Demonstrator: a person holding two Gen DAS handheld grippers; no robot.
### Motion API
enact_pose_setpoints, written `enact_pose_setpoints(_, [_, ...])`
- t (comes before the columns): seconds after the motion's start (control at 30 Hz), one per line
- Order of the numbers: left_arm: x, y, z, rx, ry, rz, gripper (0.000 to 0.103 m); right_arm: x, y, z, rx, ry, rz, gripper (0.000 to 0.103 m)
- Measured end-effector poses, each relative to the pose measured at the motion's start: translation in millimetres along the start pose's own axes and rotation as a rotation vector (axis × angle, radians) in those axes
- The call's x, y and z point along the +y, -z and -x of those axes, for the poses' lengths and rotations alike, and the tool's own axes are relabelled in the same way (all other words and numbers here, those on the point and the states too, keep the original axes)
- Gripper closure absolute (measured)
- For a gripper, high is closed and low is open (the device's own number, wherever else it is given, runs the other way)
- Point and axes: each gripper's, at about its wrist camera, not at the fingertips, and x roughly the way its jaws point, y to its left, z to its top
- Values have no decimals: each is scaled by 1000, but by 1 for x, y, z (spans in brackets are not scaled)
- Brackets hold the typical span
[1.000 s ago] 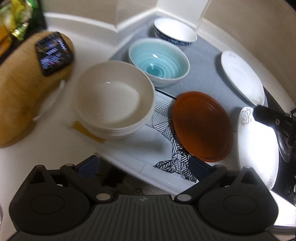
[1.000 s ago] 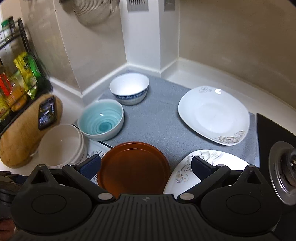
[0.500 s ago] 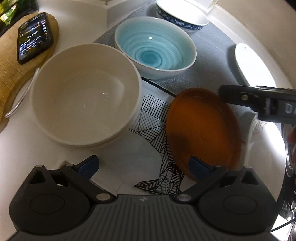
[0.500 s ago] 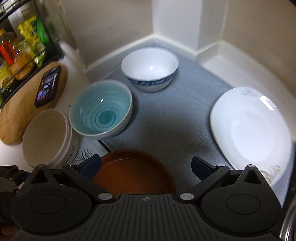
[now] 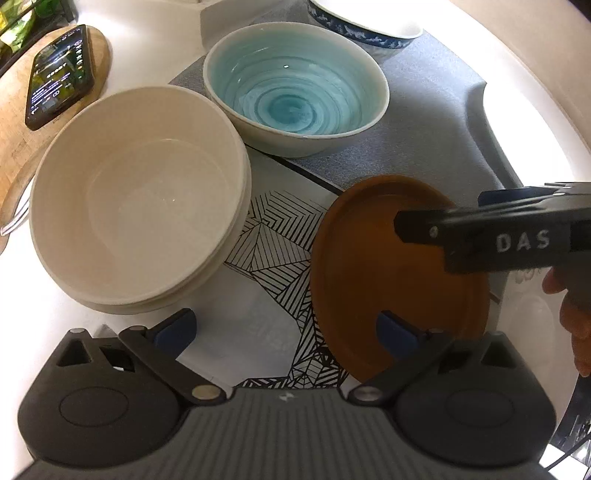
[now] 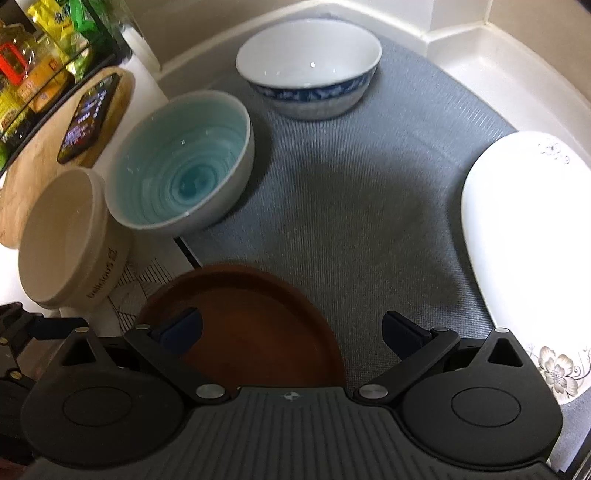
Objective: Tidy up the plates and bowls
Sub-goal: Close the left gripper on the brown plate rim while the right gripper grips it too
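Observation:
A brown plate lies partly on a line-patterned sheet, right of a cream bowl stack. Behind them stand a teal bowl and a blue-and-white bowl. My left gripper is open, low over the sheet, with its right finger over the brown plate's near rim. My right gripper is open too, its left finger above the brown plate and its right finger above the grey mat. A white flowered plate lies to its right. Neither holds anything.
A phone rests on a wooden board at the left, beside a rack of packets. The white counter's raised edge curves round the back. A person's fingers show at the right edge.
Both grippers have come lower and closer to the dishes. The right gripper has moved left and now reaches in over the brown plate. Both stay open.

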Motion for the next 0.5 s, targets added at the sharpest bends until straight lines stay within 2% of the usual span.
enact_pose_setpoints(0.33, [-3, -8, -1, -2, 24, 12, 1, -4, 3, -6, 9, 12, -3, 0])
enact_pose_setpoints(0.5, [2, -10, 2, -23, 34, 55, 9, -3, 7, -4, 3, -8, -5, 0])
